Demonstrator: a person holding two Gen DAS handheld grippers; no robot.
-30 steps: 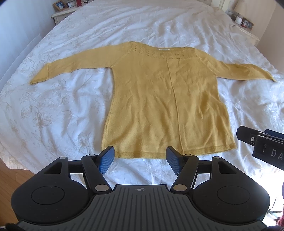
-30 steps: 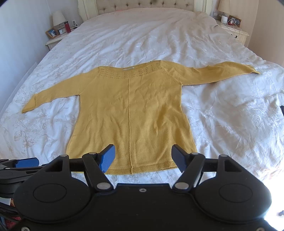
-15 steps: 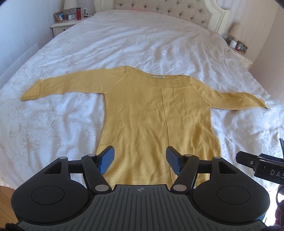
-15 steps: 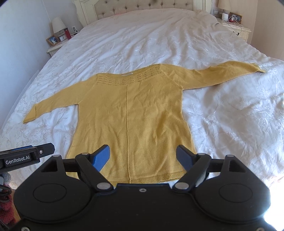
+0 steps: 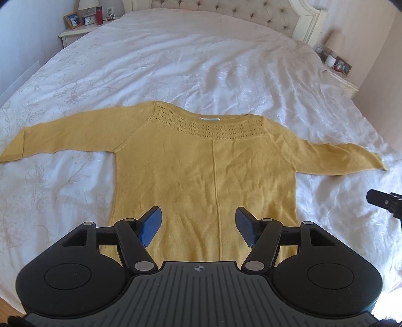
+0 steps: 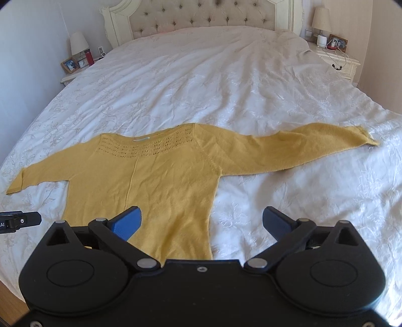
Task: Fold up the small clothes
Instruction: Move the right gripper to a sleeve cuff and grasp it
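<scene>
Both grippers, left gripper (image 5: 198,227) and right gripper (image 6: 201,222), have advanced over the flat yellow sweater (image 5: 206,176), fingers opening, empty, so folding can begin.

Bed (image 6: 226,75): white floral cover, tufted cream headboard (image 6: 201,15).
Nightstands (image 6: 339,63): one each side, lamps (image 6: 320,17), photo frames (image 5: 72,20).
Walls: pale.
Light: bright daylight.

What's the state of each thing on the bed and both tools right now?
Yellow sweater: flat on the bed, unfolded, both sleeves spread out.
White bedspread: wrinkled under the sweater.
Left tool: jaws opening, nothing between them.
Right tool: jaws opening wide, holding nothing.
</scene>
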